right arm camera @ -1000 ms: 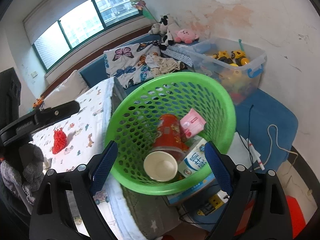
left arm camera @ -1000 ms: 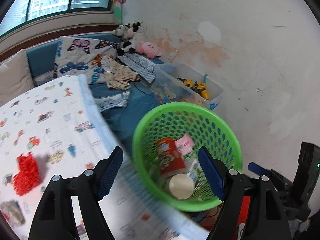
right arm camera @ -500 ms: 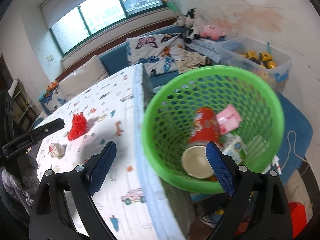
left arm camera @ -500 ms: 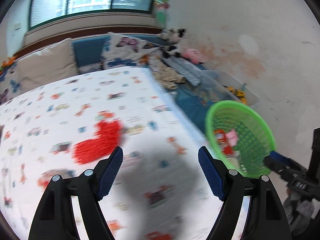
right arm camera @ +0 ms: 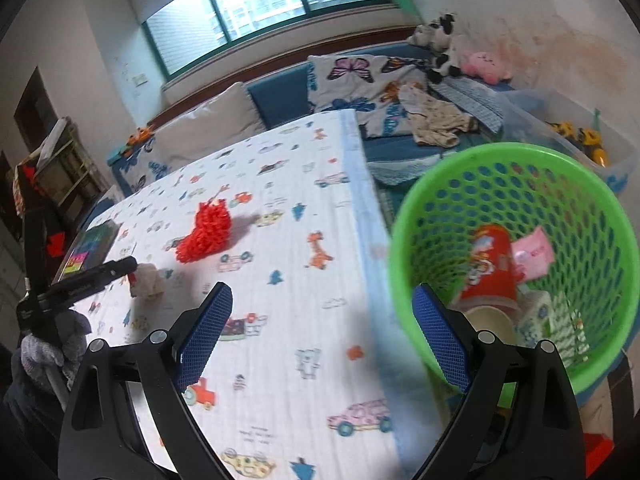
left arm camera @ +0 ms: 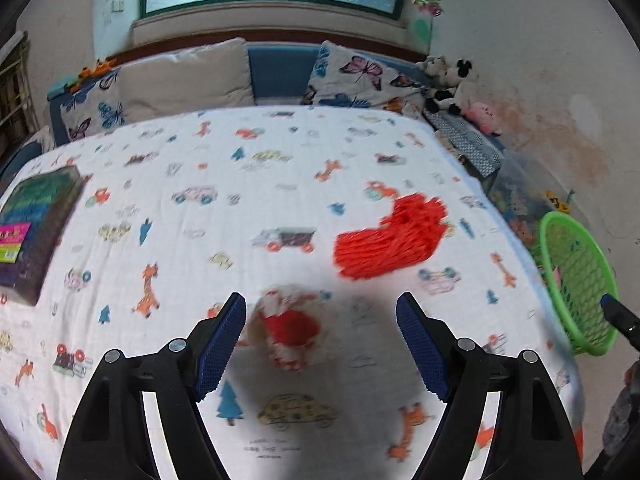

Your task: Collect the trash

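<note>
A crumpled white-and-red wrapper lies on the cartoon-print sheet between the open jaws of my left gripper; it also shows in the right wrist view. A red fuzzy piece lies beyond it, also seen from the right wrist. The green mesh basket stands off the bed's right edge and holds a red cup, a pink packet, a white cup and a carton. My right gripper is open and empty over the bed's edge. The left gripper shows there beside the wrapper.
A dark book lies at the sheet's left edge. Pillows and plush toys line the window bench. A clear toy bin stands behind the basket. The basket also shows in the left wrist view.
My left gripper swung left from the basket over the bed, and the wrapper now lies between its jaws. My right gripper shifted left, so the basket moved to its right.
</note>
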Tool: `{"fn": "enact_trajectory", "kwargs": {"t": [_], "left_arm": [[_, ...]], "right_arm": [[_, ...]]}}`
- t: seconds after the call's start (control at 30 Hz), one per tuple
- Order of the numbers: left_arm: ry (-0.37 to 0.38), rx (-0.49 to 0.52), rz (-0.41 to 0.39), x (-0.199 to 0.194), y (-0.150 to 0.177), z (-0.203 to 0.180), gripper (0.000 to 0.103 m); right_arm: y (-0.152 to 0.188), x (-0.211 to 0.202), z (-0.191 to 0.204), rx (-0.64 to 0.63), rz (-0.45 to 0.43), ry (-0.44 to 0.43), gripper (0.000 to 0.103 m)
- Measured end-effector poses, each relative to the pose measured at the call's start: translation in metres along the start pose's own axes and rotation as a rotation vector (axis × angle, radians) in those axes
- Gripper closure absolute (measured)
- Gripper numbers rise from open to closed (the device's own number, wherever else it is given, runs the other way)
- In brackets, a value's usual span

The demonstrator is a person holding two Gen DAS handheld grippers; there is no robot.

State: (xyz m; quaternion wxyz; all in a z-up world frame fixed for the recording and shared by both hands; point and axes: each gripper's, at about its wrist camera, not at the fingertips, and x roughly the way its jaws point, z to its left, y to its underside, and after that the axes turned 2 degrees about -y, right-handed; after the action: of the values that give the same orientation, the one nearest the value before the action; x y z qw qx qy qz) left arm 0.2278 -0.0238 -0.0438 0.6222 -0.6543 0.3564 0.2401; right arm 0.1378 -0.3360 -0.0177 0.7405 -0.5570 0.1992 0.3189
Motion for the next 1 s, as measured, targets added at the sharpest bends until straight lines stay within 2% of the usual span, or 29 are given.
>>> {"fn": "enact_trajectory", "kwargs": {"t": [0.3, 0.4, 0.77, 0.87, 1.0], "left_arm": [[-0.001, -0.032, 0.050, 0.019, 0.009, 0.012, 0.028], [-0.009, -0.025, 0.058, 0.023, 0.010, 0.012, 0.031], [-0.009, -0.040, 0.086, 0.033, 0.012, 0.017, 0.045], [-0.014, -0.045, 0.083, 0.032, 0.012, 0.020, 0.054], [-0.009, -0.067, 0.082, 0.030, 0.012, 0.027, 0.058]], "right_arm": [[-0.001, 0.014, 0.022, -0.046, 0.026, -0.022, 0.012], [-0.001, 0.019, 0.025, -0.053, 0.035, -0.025, 0.012], [-0.003, 0.031, 0.037, -0.088, 0.060, -0.029, 0.012], [-0.004, 0.038, 0.042, -0.105, 0.070, -0.030, 0.012], [-0.006, 0.050, 0.051, -0.135, 0.086, -0.034, 0.012]]}}
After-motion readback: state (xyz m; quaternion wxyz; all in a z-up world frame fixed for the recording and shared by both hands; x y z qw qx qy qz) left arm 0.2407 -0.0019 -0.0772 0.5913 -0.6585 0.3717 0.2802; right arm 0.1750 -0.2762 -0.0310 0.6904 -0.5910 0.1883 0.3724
